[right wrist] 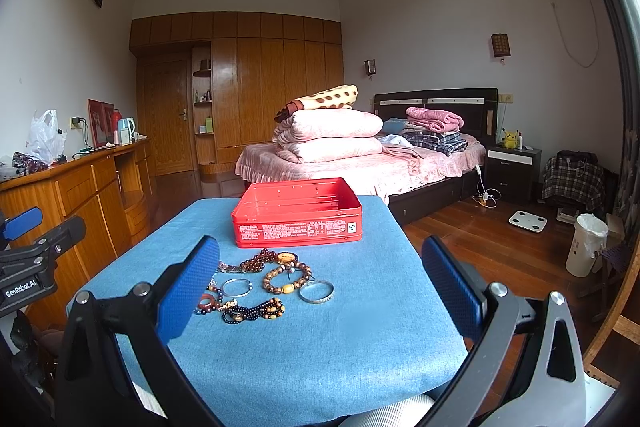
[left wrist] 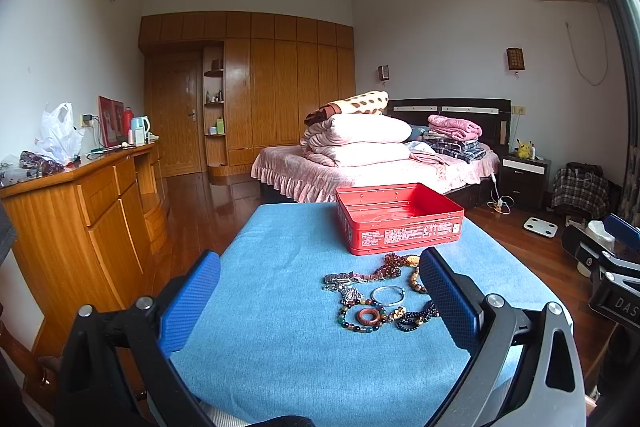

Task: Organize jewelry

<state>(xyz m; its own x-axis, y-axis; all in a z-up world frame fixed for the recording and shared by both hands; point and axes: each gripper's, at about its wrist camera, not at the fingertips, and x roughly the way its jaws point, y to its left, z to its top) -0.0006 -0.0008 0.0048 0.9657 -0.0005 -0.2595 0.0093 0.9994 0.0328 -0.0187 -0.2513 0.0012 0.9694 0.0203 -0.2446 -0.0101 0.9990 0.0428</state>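
Fingers wide apart on both: left gripper [left wrist: 320,291] and right gripper [right wrist: 320,283] each show blue pads [right wrist: 188,291] spread, nothing btwn them, both held above the near edge of the blue cloth [right wrist: 320,347].

Jewelry pile [right wrist: 264,287] lies on the cloth, just in front of the red tin [right wrist: 298,213], not touching it as far as I can tell. Pile incl. a wide silver bangle [right wrist: 316,291] at its right edge, a thinner silver ring bracelet [right wrist: 236,287], a tan wooden bead bracelet [right wrist: 286,279], dark reddish beads [right wrist: 256,261] nearest the tin, dark blue beads [right wrist: 256,311] nearest the camera, a red-brown ring [left wrist: 368,315] w/ multicolour beads around it, and a metal link watch band [left wrist: 344,277].

Red tin sits open, no lid on it; the visible inside looks bare, ribbed floor showing. White label text on its front wall.

Beyond: bed [right wrist: 360,163] w/ folded pink quilts, wooden dresser [left wrist: 80,195] at left, wardrobe wall behind.
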